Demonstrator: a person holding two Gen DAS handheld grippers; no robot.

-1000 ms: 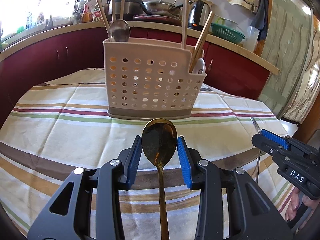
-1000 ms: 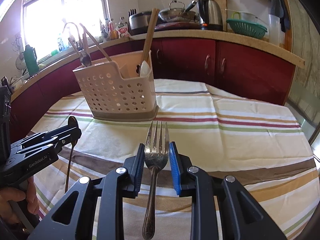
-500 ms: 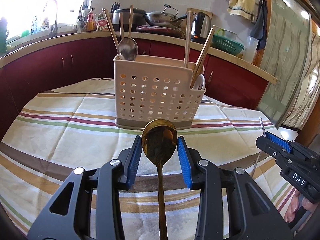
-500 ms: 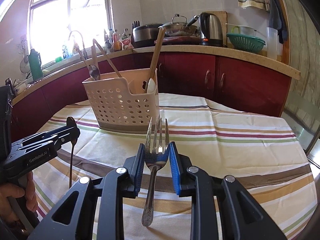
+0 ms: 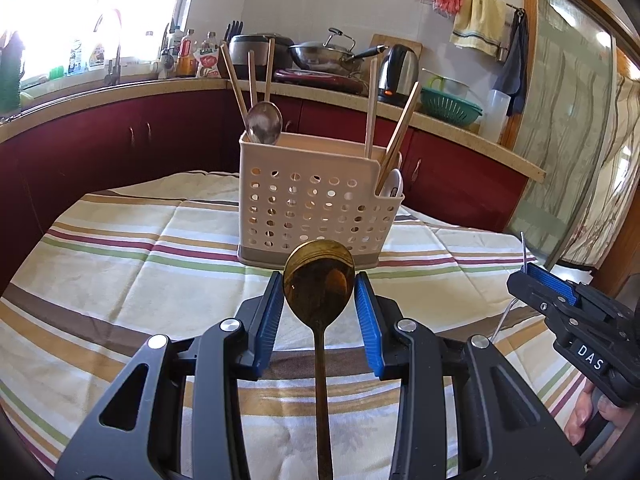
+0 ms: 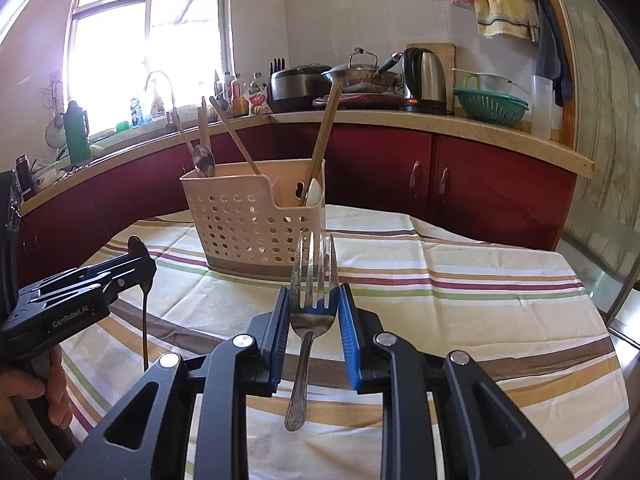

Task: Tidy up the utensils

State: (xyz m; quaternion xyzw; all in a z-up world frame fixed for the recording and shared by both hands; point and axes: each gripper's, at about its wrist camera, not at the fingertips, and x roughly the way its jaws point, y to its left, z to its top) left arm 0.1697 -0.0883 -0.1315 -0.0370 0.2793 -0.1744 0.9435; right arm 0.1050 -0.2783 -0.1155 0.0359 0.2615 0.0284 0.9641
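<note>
My left gripper (image 5: 319, 280) is shut on a golden spoon (image 5: 319, 280), its bowl upright between the blue pads and its handle hanging down. My right gripper (image 6: 314, 302) is shut on a silver fork (image 6: 313, 280), tines up. Both are held above the striped tablecloth, short of a beige perforated utensil holder (image 5: 312, 212) (image 6: 256, 228) standing in the middle of the table. The holder has chopsticks (image 5: 396, 136), a metal spoon (image 5: 263, 123) and a white spoon (image 5: 391, 184) in it. Each gripper shows at the edge of the other's view: the right gripper (image 5: 534, 276) and the left gripper (image 6: 142, 264).
The round table wears a striped cloth (image 6: 440, 280). Behind it runs a counter over red cabinets (image 6: 480, 184) with a kettle (image 6: 424, 80), a wok, a rice cooker and a green colander (image 6: 490, 106). A glass door (image 5: 572, 140) stands at right.
Both grippers have risen and tilted up a little with their utensils; the holder now sits lower and more centred in each view. Neither grip has altered.
</note>
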